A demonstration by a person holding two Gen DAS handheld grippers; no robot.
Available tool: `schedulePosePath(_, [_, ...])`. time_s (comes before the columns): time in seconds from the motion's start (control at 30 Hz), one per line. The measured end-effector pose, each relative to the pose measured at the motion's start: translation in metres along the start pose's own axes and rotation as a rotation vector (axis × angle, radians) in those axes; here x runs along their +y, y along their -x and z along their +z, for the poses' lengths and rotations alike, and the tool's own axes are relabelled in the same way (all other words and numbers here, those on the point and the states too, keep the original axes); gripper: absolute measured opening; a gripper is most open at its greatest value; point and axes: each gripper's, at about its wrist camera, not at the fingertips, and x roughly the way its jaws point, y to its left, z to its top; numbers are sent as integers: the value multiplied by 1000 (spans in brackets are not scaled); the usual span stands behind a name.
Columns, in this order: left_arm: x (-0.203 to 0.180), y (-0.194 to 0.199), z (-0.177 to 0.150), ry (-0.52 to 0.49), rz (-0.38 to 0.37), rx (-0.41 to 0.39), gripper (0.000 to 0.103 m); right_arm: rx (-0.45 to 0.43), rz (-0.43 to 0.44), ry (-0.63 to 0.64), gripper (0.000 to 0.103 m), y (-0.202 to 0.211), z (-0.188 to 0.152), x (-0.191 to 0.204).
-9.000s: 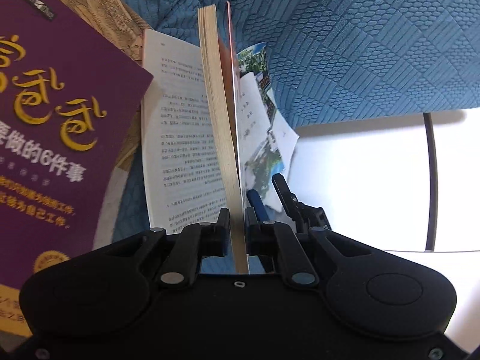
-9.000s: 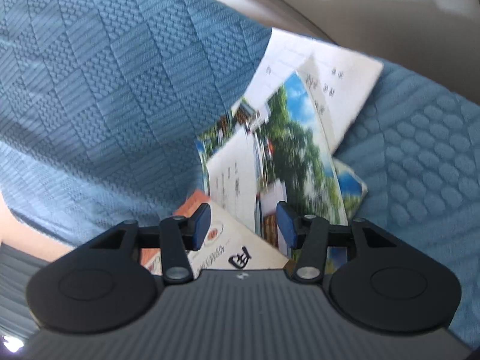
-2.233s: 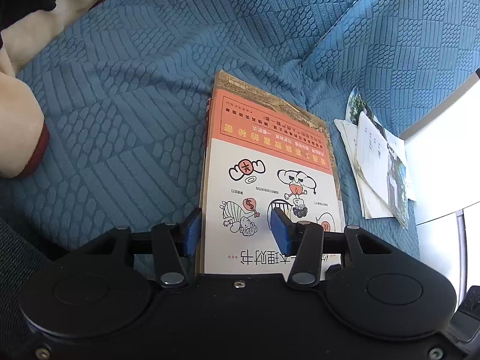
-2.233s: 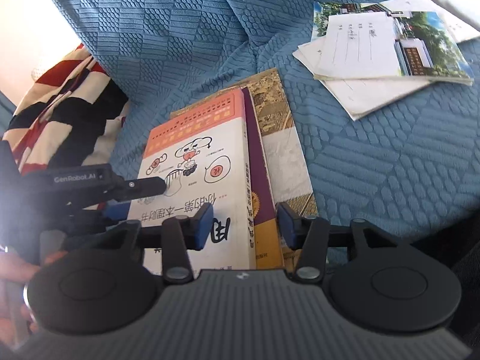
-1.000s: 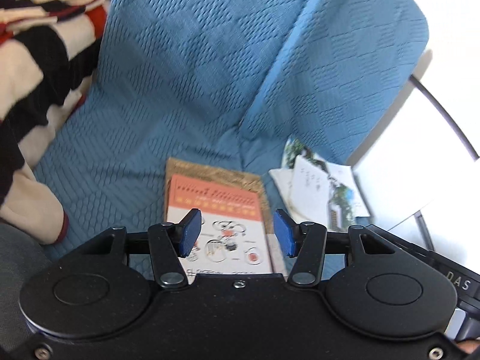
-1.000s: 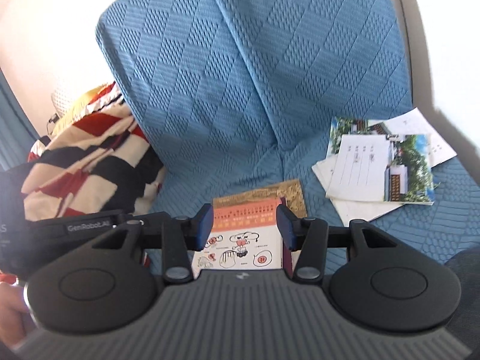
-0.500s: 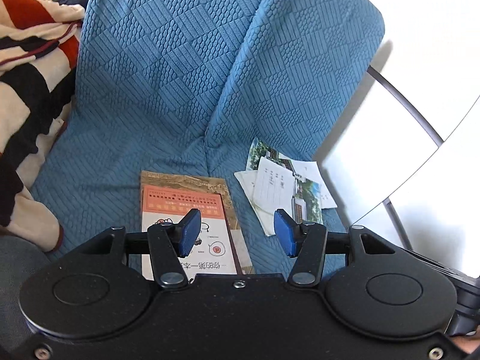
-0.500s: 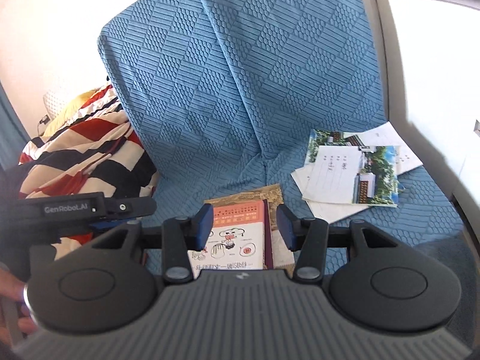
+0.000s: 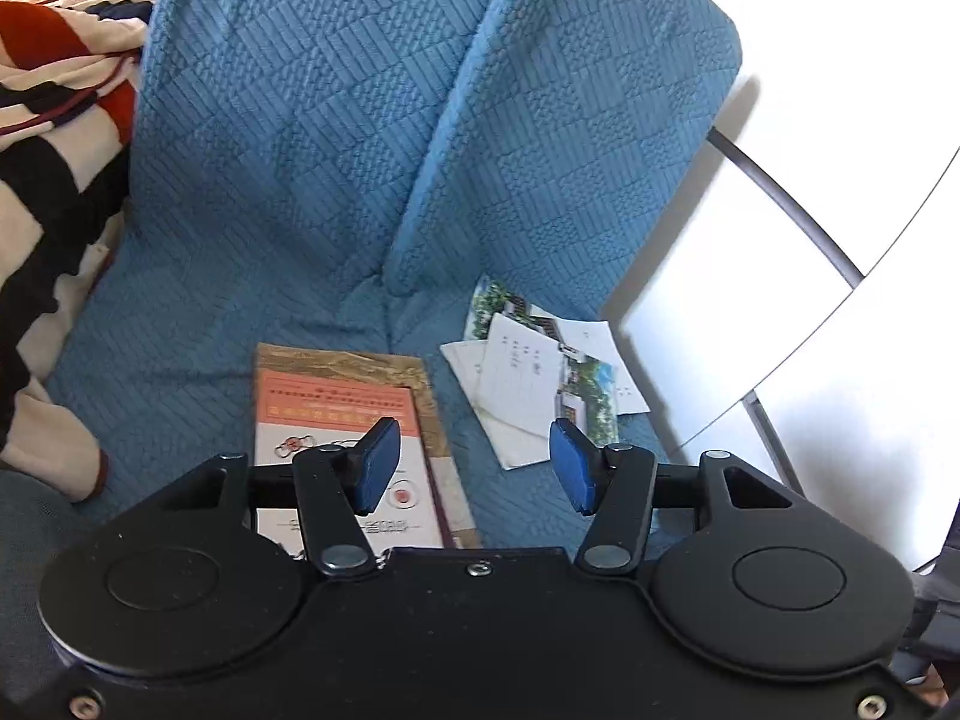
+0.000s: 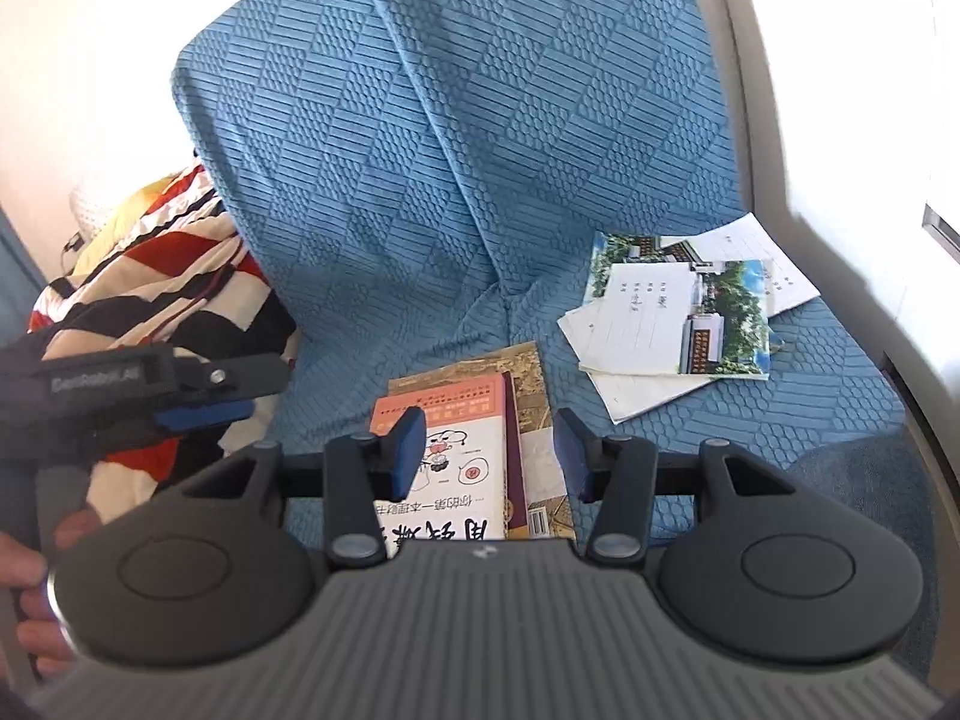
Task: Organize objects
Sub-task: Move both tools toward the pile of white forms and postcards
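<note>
Blue quilted sofa cover fills both views. On the seat lies a stack of books: an orange-and-white cartoon-cover book on top, a purple one under it w/ just its right edge showing, and a larger tan patterned one at the bottom, sticking out at the far and right sides. Edges roughly squared up.

To the right of the stack, apart from it, sits a loose pile of papers and photo leaflets (fanned out, not squared), near the seat's right edge by the white wall.

Left gripper hangs above the seat, jaws apart, nothing btwn the blue pads; through the gap only bare cover shows, the books' right edge just left of it. Right gripper likewise stands spread and empty, above the near end of the stack. In the right wrist view the left gripper appears at left, w/ part of a hand on its handle.

Striped red, black and cream blanket is heaped at the sofa's left.
</note>
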Motion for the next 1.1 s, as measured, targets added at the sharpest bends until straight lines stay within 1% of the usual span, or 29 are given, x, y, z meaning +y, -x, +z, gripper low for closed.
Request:
schedulePosePath(0.07, [-6,-3,1,-7,5,-3,53,-8,-5,7,51,2,2,-2])
schedulePosePath(0.47, [-42,-22,-3,-35,-42,11,55,-31,-58,-31,51,15,9,-39])
schedulePosePath(0.57, [-49,-27,-5,-42,-26,10,56,-34,-69,-38,51,18,8,-48])
schedulePosePath(0.67, [-54,-32,-6,-43,-39,24,56,-35,-75,-57,51,20,5,-57])
schedulePosePath(0.9, [-66,-41,-10,-67,-33,35,57,-41,-85,-89,51,21,-1,-75])
schedulePosePath(1.03, [-75,-50,-12,-84,-34,35,60,-49,-90,-108,51,19,-5,-86])
schedulePosePath(1.1, [-78,-56,-12,-84,-13,31,61,-48,-92,-125,52,16,-8,-93])
